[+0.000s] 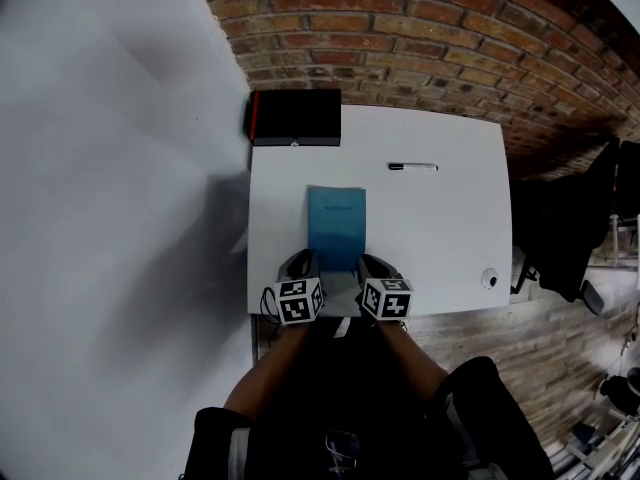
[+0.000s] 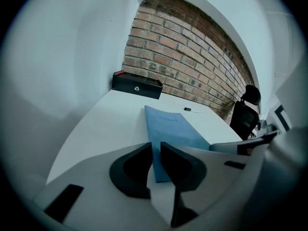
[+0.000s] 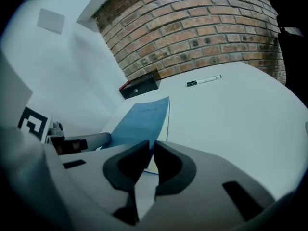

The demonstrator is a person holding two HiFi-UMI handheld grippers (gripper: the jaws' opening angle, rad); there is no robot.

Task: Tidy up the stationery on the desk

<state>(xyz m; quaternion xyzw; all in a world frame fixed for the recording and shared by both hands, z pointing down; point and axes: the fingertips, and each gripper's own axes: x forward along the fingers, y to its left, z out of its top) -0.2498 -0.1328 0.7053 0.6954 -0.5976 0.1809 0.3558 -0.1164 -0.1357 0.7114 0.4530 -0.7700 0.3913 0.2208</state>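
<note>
**A:** Head view first. Where's the notebook?

**B:** The notebook (image 1: 336, 223) lies flat on the middle of the desk (image 1: 440, 228). The left gripper (image 1: 303, 261) and right gripper (image 1: 368, 263) sit side by side at its near edge, one by each corner. The pen (image 1: 412, 167) lies apart, beyond it to the right. A box (image 1: 296, 117) sits at the far left corner by the wall (image 1: 400, 28).

**A:** Left gripper view?

**B:** The left gripper (image 2: 155, 146) has its jaws almost together, with a thin slit between them and nothing clamped. The notebook (image 2: 173, 126) shows its left edge through the slit (whether the tips touch it, I can't tell). The pen (image 2: 192, 110) and box (image 2: 136, 84) are beyond.

**A:** Right gripper view?

**B:** Much the same. The right gripper (image 3: 151, 144) shows a narrow slit and pinches nothing. The near right corner of the notebook (image 3: 142, 119) lies under the tips. The pen (image 3: 204, 80) and box (image 3: 139, 86) lie farther off.
</note>
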